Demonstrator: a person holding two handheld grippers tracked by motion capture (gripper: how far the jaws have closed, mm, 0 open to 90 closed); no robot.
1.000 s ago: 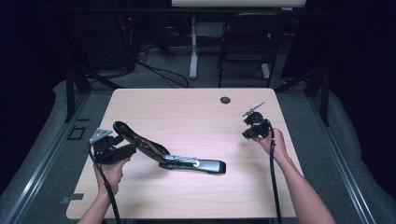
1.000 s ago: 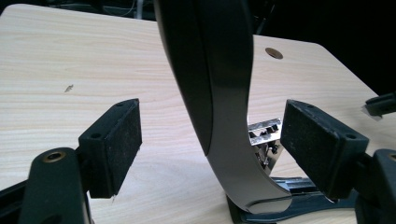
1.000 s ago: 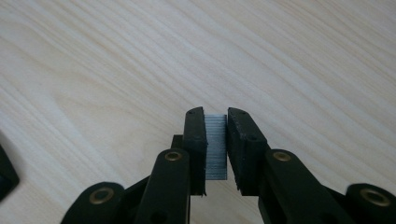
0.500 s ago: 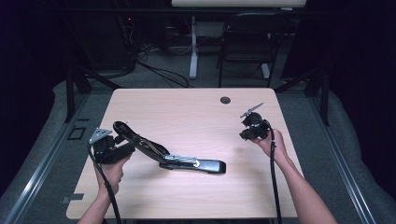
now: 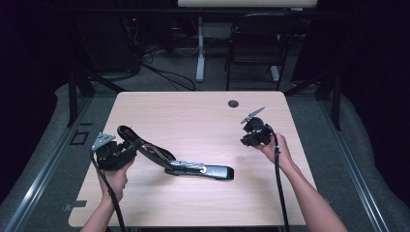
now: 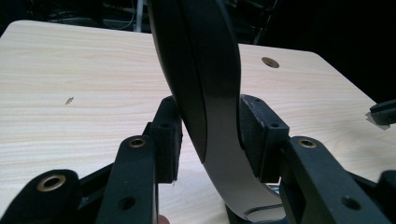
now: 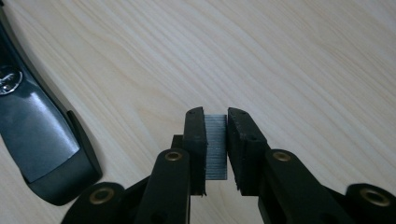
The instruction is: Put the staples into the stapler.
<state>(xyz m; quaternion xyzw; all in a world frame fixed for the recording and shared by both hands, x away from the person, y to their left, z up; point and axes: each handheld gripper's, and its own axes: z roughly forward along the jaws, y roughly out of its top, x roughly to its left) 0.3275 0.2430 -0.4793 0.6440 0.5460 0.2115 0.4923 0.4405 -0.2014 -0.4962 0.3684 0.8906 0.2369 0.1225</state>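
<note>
Stapler [image 5: 193, 166] lies opened out near the middle of the pale wooden table [image 5: 193, 116], its base flat on the wood and its curved black top arm swung up and back toward my left side. Writing: a small round silver badge sits on the stapler's dark body in my right gripper view, at the picture's left edge, but its marks are too small to read.

Since a second ago my left claw [image 6: 208, 135] has been closing its jaws around that raised arm [image 6: 205, 93]. Now the arm stands between the pads; the right-hand pad [image 6: 254, 135] is against it, while a thin slit of table shows beside the other, so I cannot call it a firm clamp. The stapler itself has not shifted. My right hand [image 5: 273, 145] sits a touch nearer the table's middle than before.

My right claw [image 7: 216, 144] is clamped on a strip of staples [image 7: 215, 147], a ribbed grey metal block, held above the wood well apart from the stapler's front end.

The stapler's arm is smooth and glossy, black shading to grey; the pads are matt rubber blocks.
</note>
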